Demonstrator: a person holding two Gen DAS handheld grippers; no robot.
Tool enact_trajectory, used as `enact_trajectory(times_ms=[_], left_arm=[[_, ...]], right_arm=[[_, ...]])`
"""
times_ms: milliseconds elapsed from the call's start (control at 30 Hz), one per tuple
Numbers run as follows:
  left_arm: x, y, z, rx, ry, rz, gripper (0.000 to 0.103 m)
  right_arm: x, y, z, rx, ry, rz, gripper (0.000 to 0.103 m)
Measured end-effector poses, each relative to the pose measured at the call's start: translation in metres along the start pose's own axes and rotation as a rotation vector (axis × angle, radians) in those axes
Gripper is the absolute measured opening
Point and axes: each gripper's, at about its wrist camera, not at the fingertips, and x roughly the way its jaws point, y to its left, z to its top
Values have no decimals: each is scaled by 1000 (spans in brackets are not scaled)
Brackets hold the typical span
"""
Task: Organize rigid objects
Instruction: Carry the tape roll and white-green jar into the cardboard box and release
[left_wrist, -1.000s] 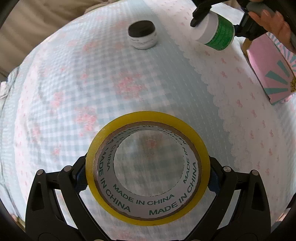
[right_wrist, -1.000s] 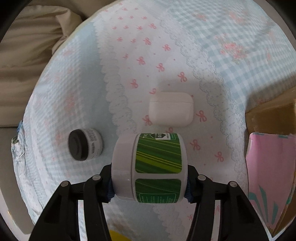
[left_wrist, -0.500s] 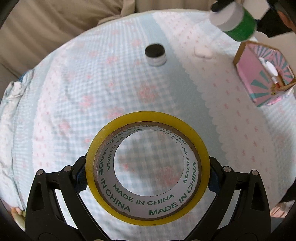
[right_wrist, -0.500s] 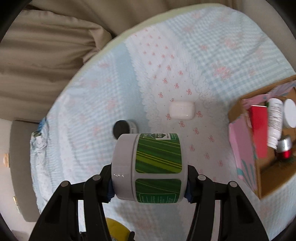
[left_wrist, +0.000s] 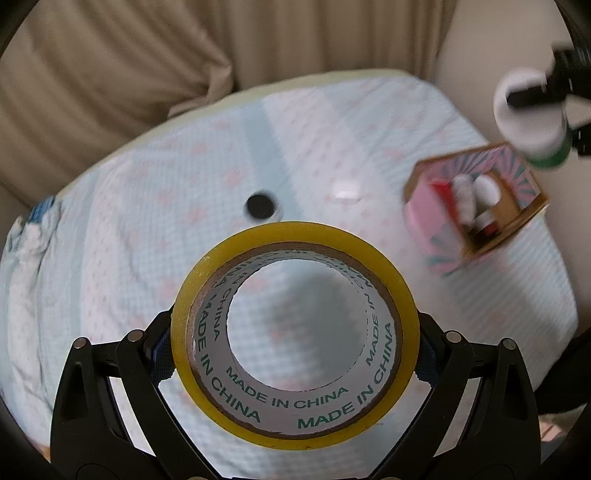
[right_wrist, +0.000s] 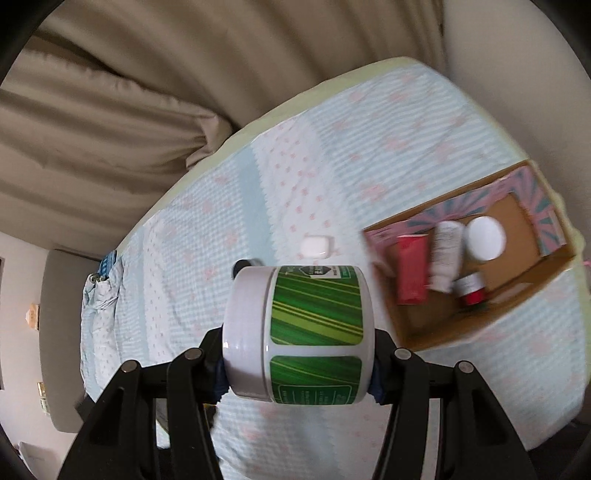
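The right tongs (right_wrist: 299, 363) clamp a green-labelled jar (right_wrist: 299, 328), its long axis crosswise; the left tongs (left_wrist: 295, 350) hold a yellow tape roll (left_wrist: 295, 328). The open cardboard box (right_wrist: 524, 273) on the bed (right_wrist: 192, 258) lies far right, nearer the right hand.

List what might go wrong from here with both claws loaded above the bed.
1. The left claw pinches the tape roll only by its outer rim; the roll could twist or slip out.
2. The right claw grips the smooth round green-label jar across its ends; it may slide.
3. The cardboard box already holds several items, so dropping either one in may knock them.
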Motion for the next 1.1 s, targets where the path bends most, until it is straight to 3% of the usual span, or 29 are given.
enact_trajectory(times_ms=[267,533,833,1100], left_arm=[[-8,-88,77,-31,-22,-97,97],[40,-190,130,-27,41,-174,97],[128,-269,136,-36,220,-214,97],[190,-306,139,40,319,-205,97]], right_arm=[[-42,-100,29,25,-10,-48,52],[-40,-206,65,57,33,-93,52],[5,-285,84,51,139,-125,52],[44,-303,80,-58,182,-129,52]])
